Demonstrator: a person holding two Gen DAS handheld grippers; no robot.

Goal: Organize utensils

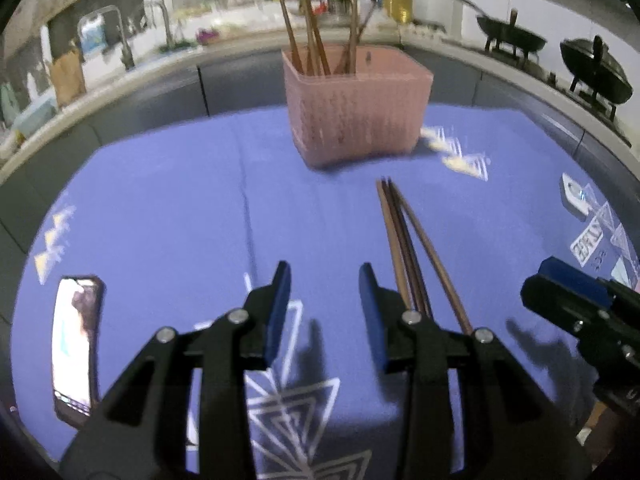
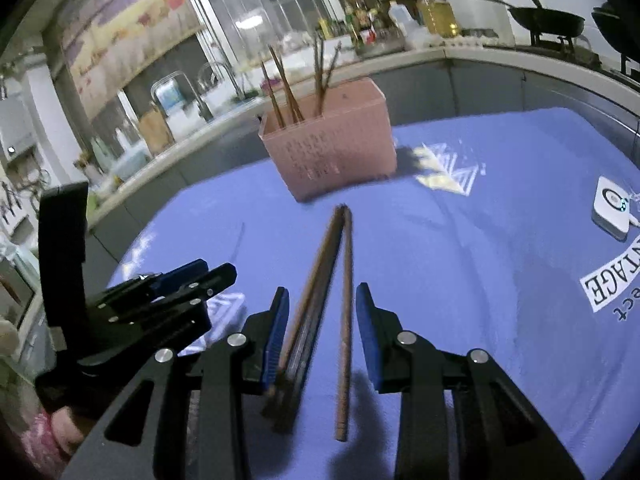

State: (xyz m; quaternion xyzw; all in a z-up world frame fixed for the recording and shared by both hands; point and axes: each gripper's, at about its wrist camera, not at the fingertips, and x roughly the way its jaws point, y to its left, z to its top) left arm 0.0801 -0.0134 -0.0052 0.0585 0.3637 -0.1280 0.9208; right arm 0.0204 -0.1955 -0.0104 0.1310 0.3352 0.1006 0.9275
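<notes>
Loose chopsticks [image 2: 334, 308] lie as a small bundle on the purple cloth [image 1: 160, 208], their far tips converging toward the pink holder [image 1: 356, 108], which stands near the far edge of the cloth with several chopsticks already upright in it [image 1: 316, 40]. The right gripper [image 2: 322, 332] hangs above the near ends of the bundle with its fingers spread and the sticks visible in the gap; whether the left pad touches the nearest stick cannot be told, and no pinch has been made. The left gripper [image 1: 324, 312] is also spread and empty, just left of the bundle over bare cloth. The step in hand appears to be gathering the loose sticks for transfer to the holder. To do it well, the right gripper should probably descend squarely so both pads bracket the whole bundle, closing near the thick ends where the sticks splay apart. A single stray stick is the likely failure, so the sticks should be squeezed together first. A phone [image 1: 76, 344] near the left edge and a white device [image 2: 612, 208] toward the right edge lie well clear.
</notes>
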